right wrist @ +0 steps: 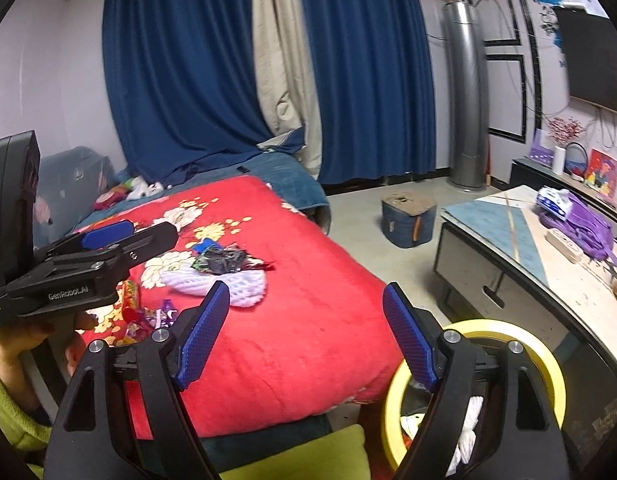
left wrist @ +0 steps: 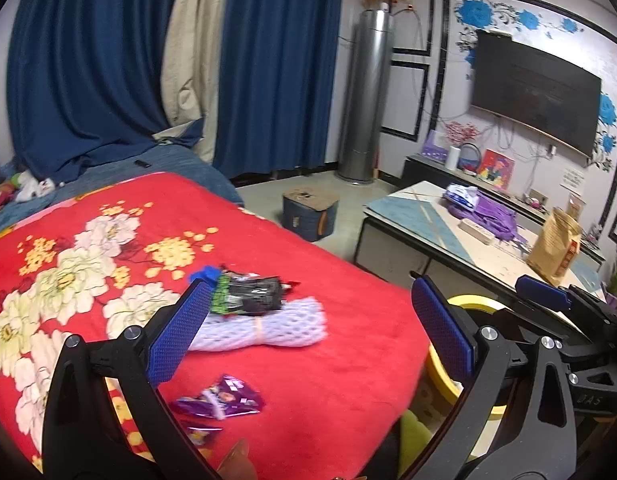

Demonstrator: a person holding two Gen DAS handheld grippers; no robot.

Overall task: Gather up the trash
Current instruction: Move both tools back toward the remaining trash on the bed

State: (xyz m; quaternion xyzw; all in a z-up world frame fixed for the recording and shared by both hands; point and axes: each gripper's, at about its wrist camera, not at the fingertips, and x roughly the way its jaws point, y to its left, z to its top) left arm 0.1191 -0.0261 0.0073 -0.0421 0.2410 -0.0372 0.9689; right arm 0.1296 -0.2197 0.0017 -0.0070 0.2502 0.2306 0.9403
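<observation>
Trash lies on a red flowered blanket [left wrist: 316, 280]: a dark crumpled wrapper [left wrist: 250, 294] on a white foam net [left wrist: 264, 328], and purple wrappers [left wrist: 220, 398] nearer me. My left gripper [left wrist: 312, 328] is open and empty above the blanket, its left finger beside the net. My right gripper [right wrist: 306, 334] is open and empty over the blanket's near edge. A yellow-rimmed bin [right wrist: 548, 364] with white trash inside stands below its right finger; it also shows in the left wrist view [left wrist: 468, 302]. The wrapper [right wrist: 222, 260], net [right wrist: 236, 284] and left gripper [right wrist: 108, 236] show in the right wrist view.
A low coffee table [right wrist: 504, 224] with a purple bag [right wrist: 584, 228] and a brown paper bag [left wrist: 554, 246] stands to the right. A blue stool [right wrist: 408, 220] sits on the floor. Blue curtains, a grey tower unit [left wrist: 368, 92] and a wall TV [left wrist: 536, 88] are behind.
</observation>
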